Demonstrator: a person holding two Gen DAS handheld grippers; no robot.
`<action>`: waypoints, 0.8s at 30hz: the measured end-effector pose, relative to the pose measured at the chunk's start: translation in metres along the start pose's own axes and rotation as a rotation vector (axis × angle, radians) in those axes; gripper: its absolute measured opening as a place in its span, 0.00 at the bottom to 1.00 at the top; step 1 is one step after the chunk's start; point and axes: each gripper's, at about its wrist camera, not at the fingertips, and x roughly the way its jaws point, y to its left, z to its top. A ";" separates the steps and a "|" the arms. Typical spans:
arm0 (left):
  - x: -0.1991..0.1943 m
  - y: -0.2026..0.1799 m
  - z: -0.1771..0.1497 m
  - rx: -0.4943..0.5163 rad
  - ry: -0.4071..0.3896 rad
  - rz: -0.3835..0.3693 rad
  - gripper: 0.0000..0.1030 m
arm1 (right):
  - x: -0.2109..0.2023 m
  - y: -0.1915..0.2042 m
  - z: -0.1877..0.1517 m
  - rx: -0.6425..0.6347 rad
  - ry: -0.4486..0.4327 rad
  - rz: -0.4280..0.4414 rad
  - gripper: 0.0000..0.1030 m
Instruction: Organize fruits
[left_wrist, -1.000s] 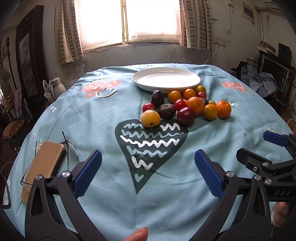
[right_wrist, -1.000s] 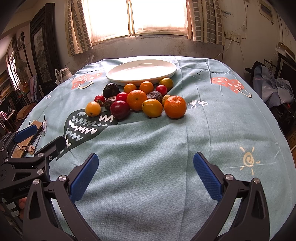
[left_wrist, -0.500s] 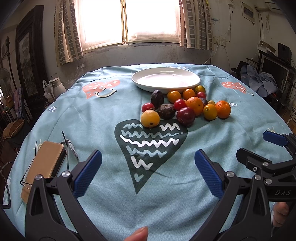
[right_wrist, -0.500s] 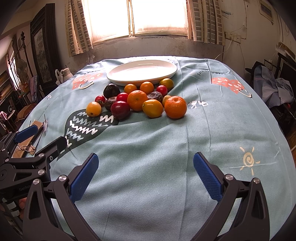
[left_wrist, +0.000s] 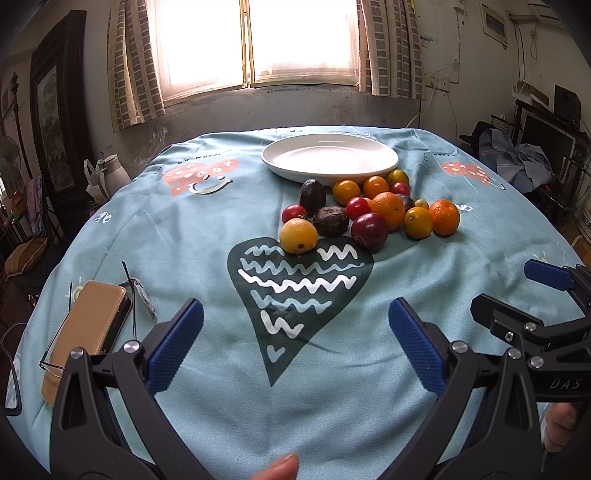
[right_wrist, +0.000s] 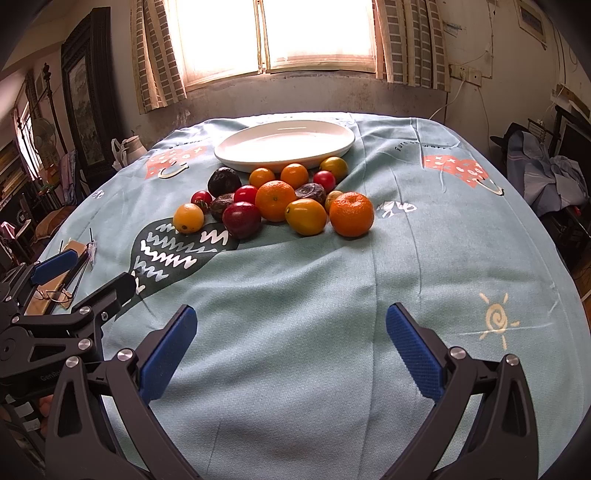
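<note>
A sunny window lights a blue tablecloth (left_wrist: 192, 236). The fruits (left_wrist: 369, 214) sit bunched at 12 o'clock, touching the empty white plate (left_wrist: 328, 157), ready to go in. The left gripper (left_wrist: 295, 345) and right gripper (right_wrist: 290, 345) wait near, jaws wide apart, holding nothing.

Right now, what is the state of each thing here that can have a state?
left gripper: open, holding nothing
right gripper: open, holding nothing
white plate: nothing on it
fruits: loose on the cloth, none plated
brown case: closed, lying flat
</note>
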 end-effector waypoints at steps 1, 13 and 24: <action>0.000 0.000 0.000 0.001 -0.001 -0.001 0.98 | 0.000 0.000 0.000 0.000 0.000 0.000 0.99; 0.000 -0.006 -0.001 0.019 -0.001 -0.027 0.98 | -0.012 0.000 0.002 -0.003 -0.087 0.024 0.99; 0.015 0.026 0.012 -0.022 0.065 -0.178 0.98 | -0.018 -0.012 0.015 -0.036 -0.054 0.171 0.99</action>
